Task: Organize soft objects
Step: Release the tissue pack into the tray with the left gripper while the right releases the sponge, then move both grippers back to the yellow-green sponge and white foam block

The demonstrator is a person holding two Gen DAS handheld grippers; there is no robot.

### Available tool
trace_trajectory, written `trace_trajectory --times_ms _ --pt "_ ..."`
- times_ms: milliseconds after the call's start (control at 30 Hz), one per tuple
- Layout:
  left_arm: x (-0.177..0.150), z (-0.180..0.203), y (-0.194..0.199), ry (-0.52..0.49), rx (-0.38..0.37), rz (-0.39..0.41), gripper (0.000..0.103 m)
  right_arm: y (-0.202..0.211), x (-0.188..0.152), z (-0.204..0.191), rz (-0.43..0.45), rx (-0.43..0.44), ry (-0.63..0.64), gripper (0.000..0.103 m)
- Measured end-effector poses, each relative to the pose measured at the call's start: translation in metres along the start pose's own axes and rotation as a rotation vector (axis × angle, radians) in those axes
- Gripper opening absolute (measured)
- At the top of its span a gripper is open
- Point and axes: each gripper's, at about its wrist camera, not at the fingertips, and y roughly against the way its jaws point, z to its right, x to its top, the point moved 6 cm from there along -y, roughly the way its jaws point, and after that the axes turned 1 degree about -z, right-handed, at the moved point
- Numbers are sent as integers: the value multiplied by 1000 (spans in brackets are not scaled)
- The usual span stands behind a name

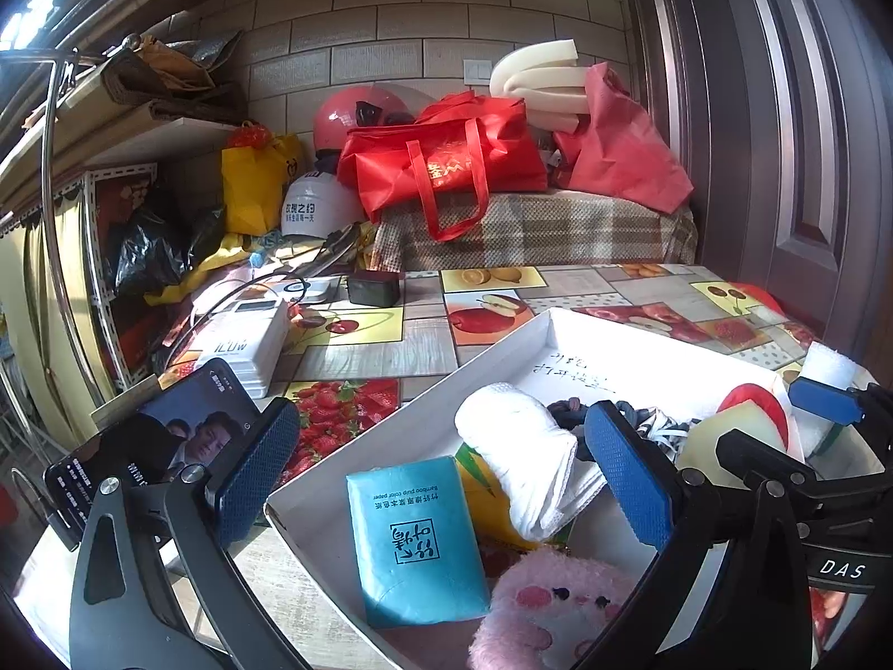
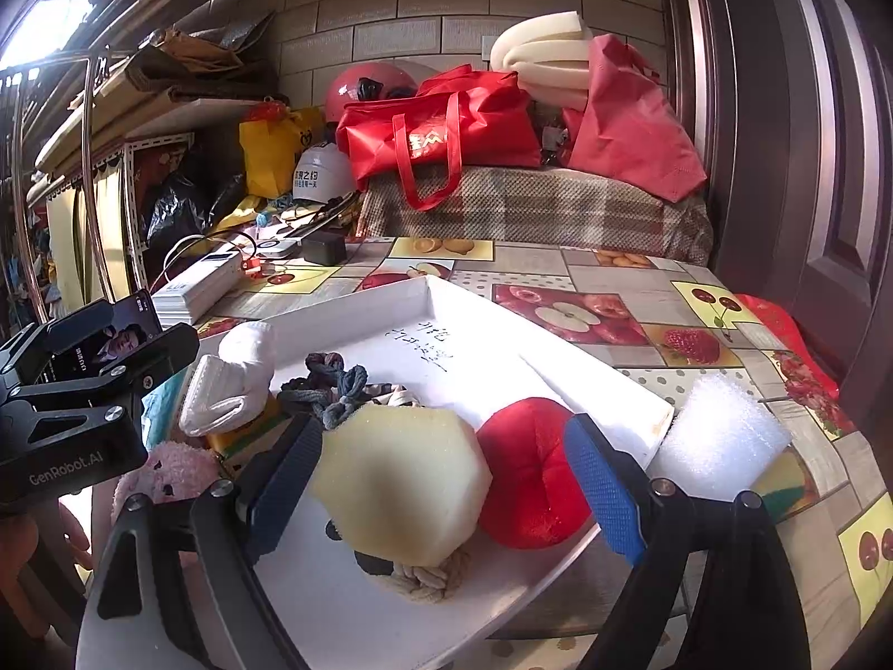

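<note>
"Bamboo pulp color paper" on blue tissue pack (image 1: 416, 541); "GenRobot.AI" on left tongs (image 2: 67, 472).

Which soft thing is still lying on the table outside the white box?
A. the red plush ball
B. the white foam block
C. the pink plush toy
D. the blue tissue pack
B: the white foam block lies on the fruit-print tablecloth just beyond the white box rim.
</note>
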Motion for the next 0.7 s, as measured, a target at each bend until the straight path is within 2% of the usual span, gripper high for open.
trace_trajectory --times_ms 300,467,600,700 --pt "2 -3 4 3 8 22 103 5 1 0 28 -4 -6 89" --pt "3 -4 15 5 17 64 103 17 2 3 90 -5 -20 89" --pt "1 0 21 8 0 60 103 31 5 2 161 13 -18 89" --pt "-2 6 27 4 -14 60 103 37 3 -2 172 18 8 89"
